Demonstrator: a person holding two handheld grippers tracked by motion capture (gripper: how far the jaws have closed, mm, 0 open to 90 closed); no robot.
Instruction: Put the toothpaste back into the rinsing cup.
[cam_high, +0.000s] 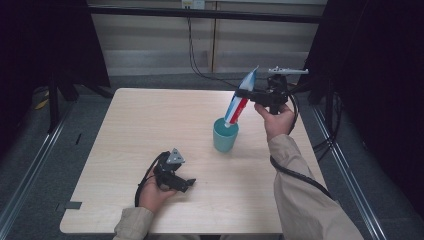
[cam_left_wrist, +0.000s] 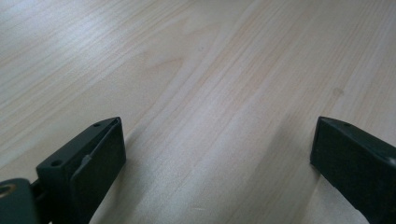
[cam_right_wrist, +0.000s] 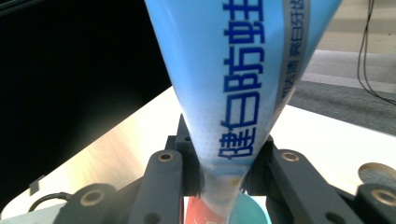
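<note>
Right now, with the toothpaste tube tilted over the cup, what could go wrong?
1. The right gripper pinches the toothpaste tube on its soft, tapering body; it could slip or bend.
2. The tube leans, cap end at the rim of the teal cup; a sideways push might tip the cup.
3. The left gripper rests open on the table, away from the cup, so nothing steadies it.
</note>
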